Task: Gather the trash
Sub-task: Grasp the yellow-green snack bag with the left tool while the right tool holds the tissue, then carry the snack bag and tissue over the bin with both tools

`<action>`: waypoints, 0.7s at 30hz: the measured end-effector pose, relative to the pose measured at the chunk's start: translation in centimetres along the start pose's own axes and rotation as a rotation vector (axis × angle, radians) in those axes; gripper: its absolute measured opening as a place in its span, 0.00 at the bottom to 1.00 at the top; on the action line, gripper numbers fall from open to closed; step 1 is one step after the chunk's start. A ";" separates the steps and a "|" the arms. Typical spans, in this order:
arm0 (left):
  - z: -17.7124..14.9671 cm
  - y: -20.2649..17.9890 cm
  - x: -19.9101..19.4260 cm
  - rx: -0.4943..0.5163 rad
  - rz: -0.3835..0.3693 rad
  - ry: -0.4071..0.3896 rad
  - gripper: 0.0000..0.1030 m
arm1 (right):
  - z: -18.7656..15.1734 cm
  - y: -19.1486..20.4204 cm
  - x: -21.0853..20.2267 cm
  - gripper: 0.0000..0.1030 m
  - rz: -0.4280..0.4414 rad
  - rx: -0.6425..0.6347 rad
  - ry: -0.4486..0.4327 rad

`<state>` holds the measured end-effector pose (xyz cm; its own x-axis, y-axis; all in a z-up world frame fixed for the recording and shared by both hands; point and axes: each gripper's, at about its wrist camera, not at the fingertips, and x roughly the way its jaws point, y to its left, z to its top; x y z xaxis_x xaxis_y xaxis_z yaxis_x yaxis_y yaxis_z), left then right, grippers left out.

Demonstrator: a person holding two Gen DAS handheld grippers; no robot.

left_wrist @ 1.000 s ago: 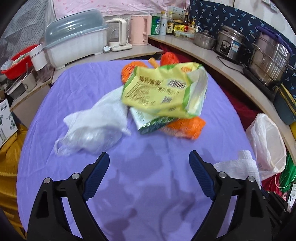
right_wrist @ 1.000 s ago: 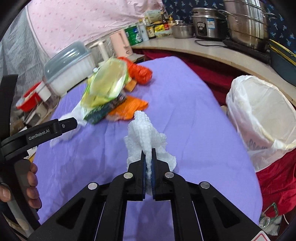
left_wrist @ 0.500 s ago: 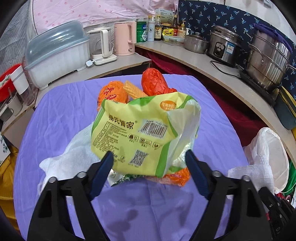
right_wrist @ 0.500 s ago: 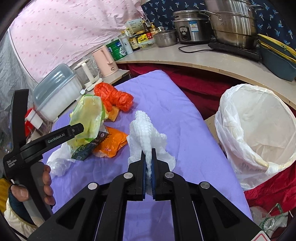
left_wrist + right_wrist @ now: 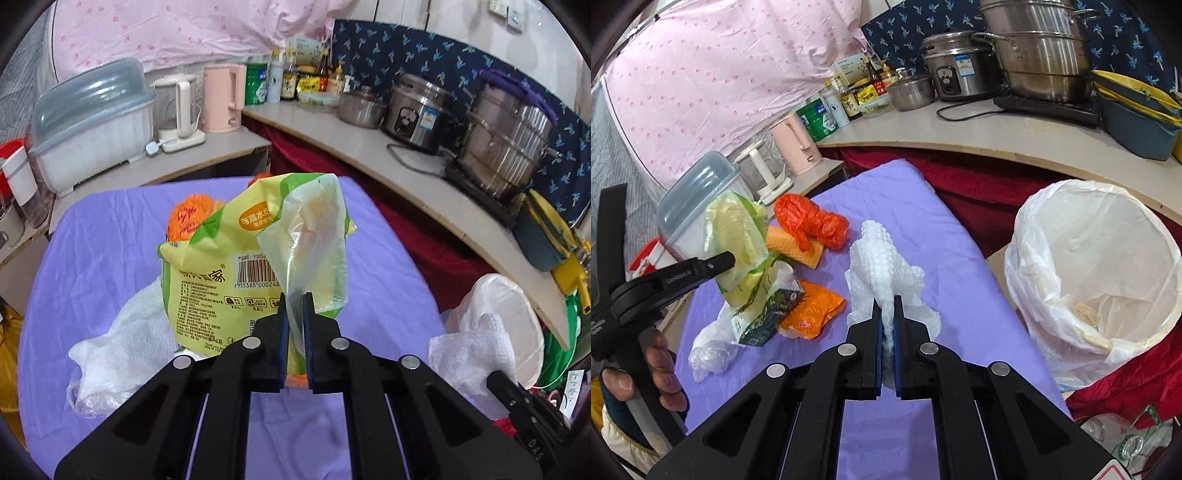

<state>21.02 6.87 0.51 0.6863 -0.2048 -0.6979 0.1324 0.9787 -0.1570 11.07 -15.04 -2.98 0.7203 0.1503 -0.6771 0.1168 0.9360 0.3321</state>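
Note:
My left gripper is shut on a yellow-green food package and holds it above the purple table. From the right wrist view the package hangs in the left gripper. My right gripper is shut on a white paper towel, held above the table near its right edge. The towel also shows in the left wrist view. A bin lined with a white bag stands right of the table.
On the table lie an orange bag, an orange wrapper, a yellow sponge-like piece, a green pack and a clear plastic bag. Kettles, pots and a dish box line the counters behind.
My left gripper has closed on the yellow-green package and lifted it off the pile. My right gripper has carried the towel up and toward the bin.

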 end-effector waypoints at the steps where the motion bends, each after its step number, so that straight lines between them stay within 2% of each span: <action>1: 0.3 -0.3 -0.5 -0.001 -0.013 -0.009 0.06 | 0.3 -0.2 -0.3 0.04 0.001 0.004 -0.008; 9: 2.0 -3.7 -4.9 0.015 -0.121 -0.074 0.06 | 1.5 -2.5 -3.7 0.04 -0.017 0.044 -0.090; 14: 2.3 -6.6 -5.9 0.039 -0.170 -0.076 0.06 | 2.2 -5.3 -5.9 0.04 -0.058 0.088 -0.149; 21: 1.1 -13.4 -6.0 0.128 -0.260 -0.040 0.07 | 3.0 -10.0 -8.8 0.04 -0.130 0.155 -0.219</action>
<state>15.89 -5.02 7.55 0.6447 -0.4508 -0.6174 0.3948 0.8879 -0.2361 5.64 -26.65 1.68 0.8212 -0.0556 -0.5680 0.3085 0.8805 0.3599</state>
